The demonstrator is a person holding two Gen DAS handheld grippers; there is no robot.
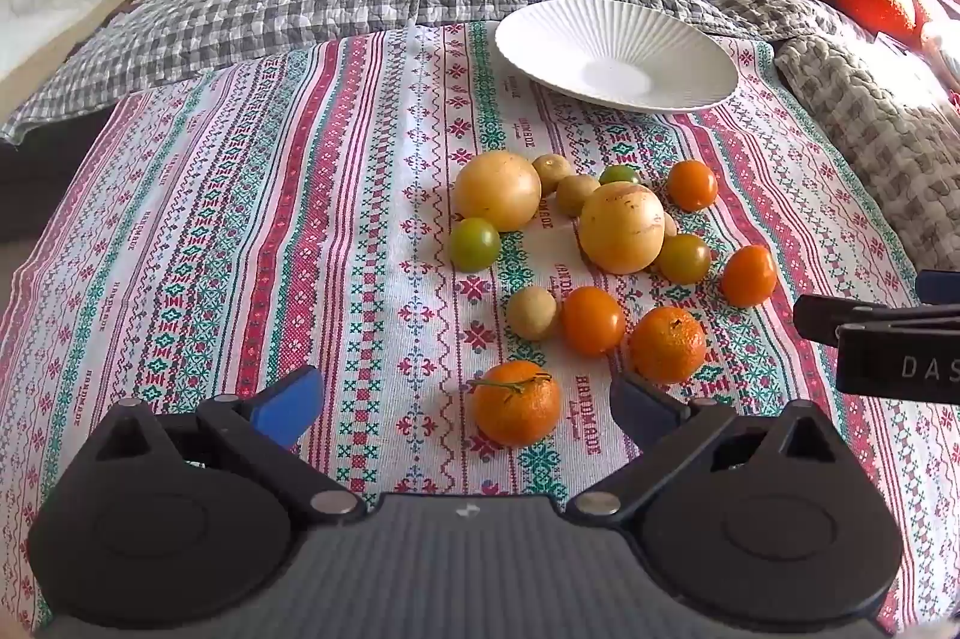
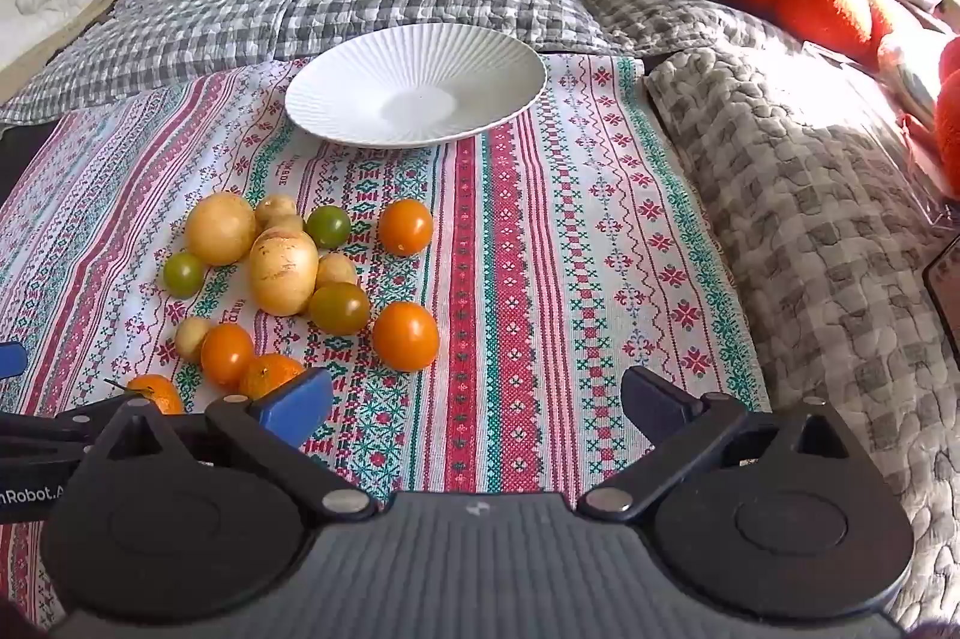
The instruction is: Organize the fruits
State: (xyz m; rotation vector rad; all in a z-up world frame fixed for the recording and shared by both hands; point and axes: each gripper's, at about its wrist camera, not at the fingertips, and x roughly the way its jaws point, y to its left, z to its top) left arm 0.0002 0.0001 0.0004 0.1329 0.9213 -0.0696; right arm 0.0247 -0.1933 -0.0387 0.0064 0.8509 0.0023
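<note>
Many round fruits lie loose on the patterned cloth [image 1: 300, 219], in the centre right of the left view; the white plate [image 1: 540, 33] above holds none. The left gripper [image 1: 462, 399] is spread wide around a stemmed mandarin [image 1: 516, 402]. The right gripper [image 2: 474, 399] is also spread, holding nothing. A careless closing could push the mandarin so that it rolls into its neighbours.

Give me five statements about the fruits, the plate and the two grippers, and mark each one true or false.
1. The white plate holds no fruit. True.
2. The left gripper is shut on a mandarin. False: it is open, and the stemmed mandarin lies free between its fingers.
3. The right gripper is open and holds nothing. True.
4. All the fruits are orange. False: some are green, like the green tomato, and some yellow.
5. The fruits lie on a patterned cloth. True.
</note>
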